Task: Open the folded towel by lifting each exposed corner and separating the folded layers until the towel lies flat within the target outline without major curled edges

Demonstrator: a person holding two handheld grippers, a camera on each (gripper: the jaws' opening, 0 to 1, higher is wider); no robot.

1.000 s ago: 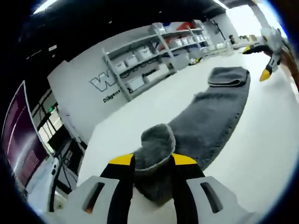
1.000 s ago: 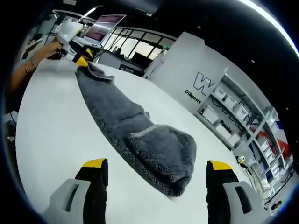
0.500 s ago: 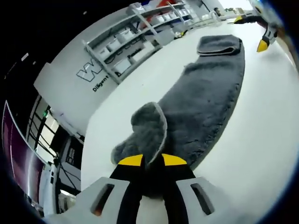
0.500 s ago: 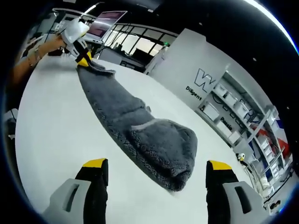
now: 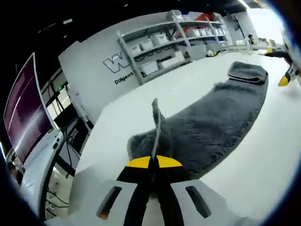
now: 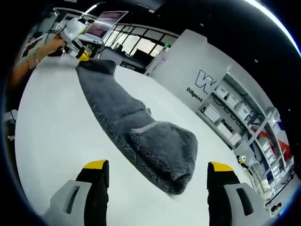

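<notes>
While the left gripper (image 5: 151, 162) pinches a corner of the fluffy grey towel (image 5: 211, 125) and holds it upright off the white table (image 5: 268, 155), the far end at 2 o'clock is folded over. So it's mid-unfold. The right gripper (image 6: 157, 165) hovers wide open, gripping nothing, over that fold at 12 o'clock, probably grabbing it next.

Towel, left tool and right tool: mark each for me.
towel (image 6: 162, 150), right gripper view, on the folded end.
left tool (image 5: 152, 162), left gripper view, between its yellow tips, shut on a towel corner.
right tool (image 6: 157, 165), right gripper view, between its open tips.
</notes>
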